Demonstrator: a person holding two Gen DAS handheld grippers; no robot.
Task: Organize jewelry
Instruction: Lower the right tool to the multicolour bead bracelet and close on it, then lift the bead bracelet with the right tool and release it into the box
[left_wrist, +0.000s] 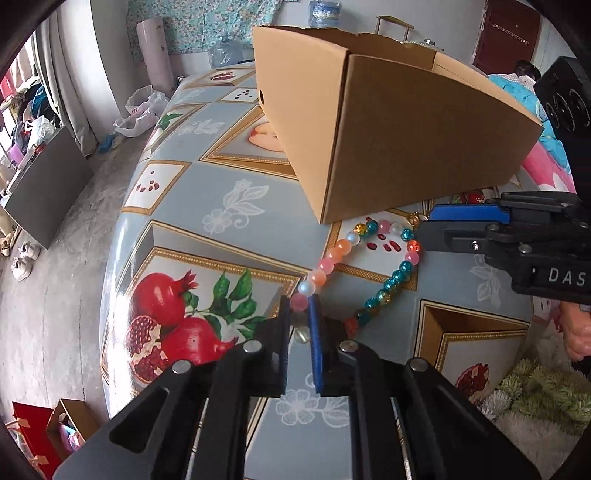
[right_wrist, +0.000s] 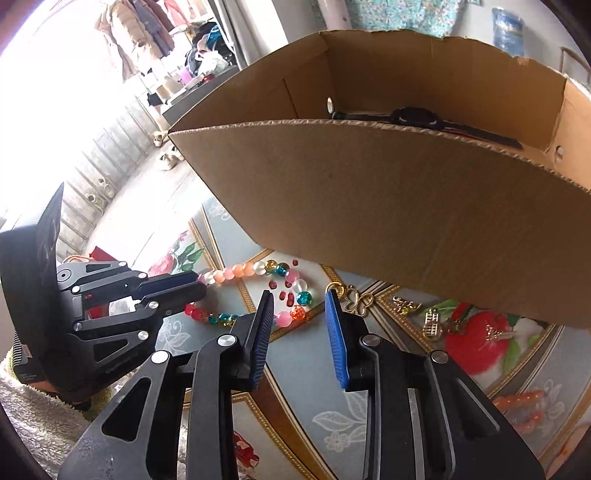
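Bead necklace (left_wrist: 334, 258) lies looped on the patterned table (left_wrist: 184, 206), just before the cardboard box (left_wrist: 388, 122). Left gripper (left_wrist: 298, 308) is clenched on a pink bead at 1 end. Right gripper (right_wrist: 299, 306) straddles beads at the other end, jaws part-closed; contact cannot be told.

Bright daylight, blown-out window glare, fisheye-warped edges

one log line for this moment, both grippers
left gripper: shut on bead necklace | right gripper: open beside beads | cardboard box: behind
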